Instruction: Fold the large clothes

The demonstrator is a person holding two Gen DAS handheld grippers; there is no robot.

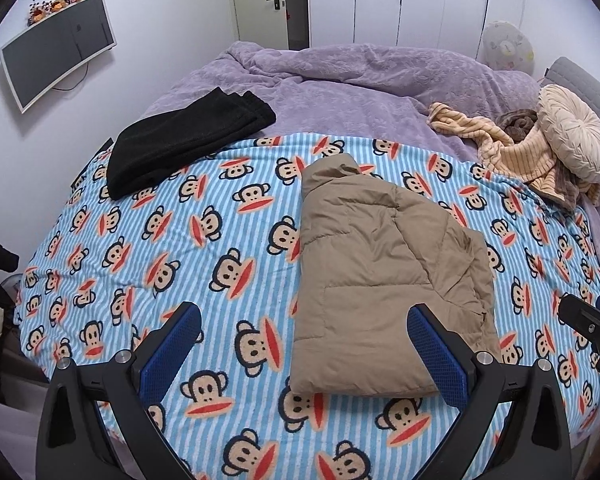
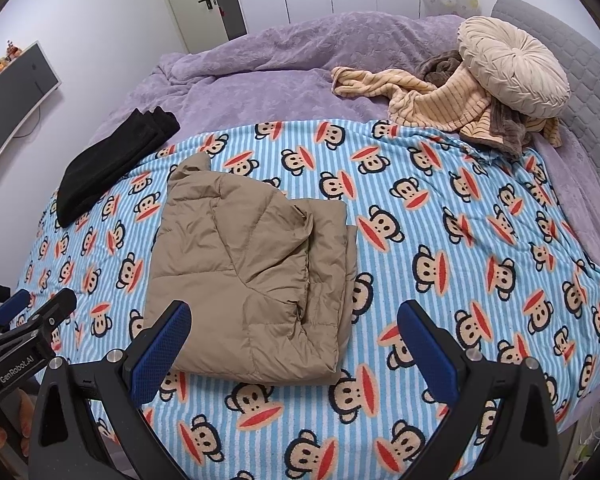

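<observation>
My tan puffer jacket (image 1: 384, 280) lies folded at frame centre on the monkey-print blanket (image 1: 228, 240); its sleeves are tucked out of sight. Folded black trousers (image 1: 180, 144) sit upper left. My left gripper (image 1: 304, 344) and right gripper (image 2: 294, 340) hover above, jaws spread wide, holding nothing.

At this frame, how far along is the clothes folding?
Done, it seems: the tan puffer jacket lies folded into a compact bundle on the monkey-print blanket, and a black garment sits folded farther back. In hand: nothing; the left gripper and right gripper are both open. Possibly left: the rumpled striped clothing by the round cushion.
</observation>
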